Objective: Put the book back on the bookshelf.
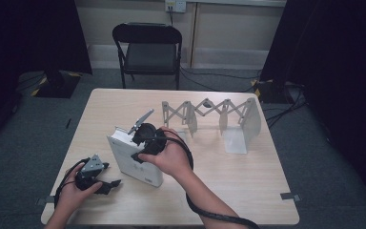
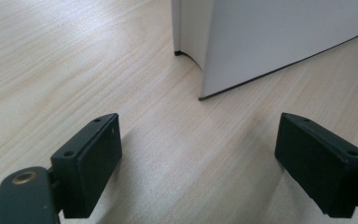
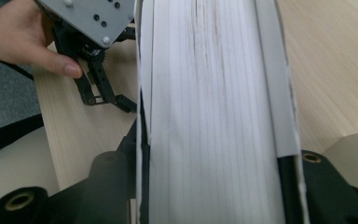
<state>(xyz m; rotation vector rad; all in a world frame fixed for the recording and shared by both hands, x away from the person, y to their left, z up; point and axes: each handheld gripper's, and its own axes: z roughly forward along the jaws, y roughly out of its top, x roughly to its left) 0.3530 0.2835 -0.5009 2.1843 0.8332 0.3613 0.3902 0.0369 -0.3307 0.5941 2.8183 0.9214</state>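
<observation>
Where our forearms enter, we list first the left gripper [image 1: 106, 184], resting on the table [image 1: 248, 191], jaws spread wide with nothing between them. Next, just beside it: one thick white book [image 1: 133, 160], standing on edge near the table's middle, the right gripper [image 1: 140, 143] clamped across its page block (pads on both covers). Farther back: a white folding rack [image 1: 209, 114]; beyond the table, a black chair [image 1: 147, 52].

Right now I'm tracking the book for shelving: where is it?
In the high view the white book stands left of centre on the table, clamped by the right gripper, before the rack.
</observation>
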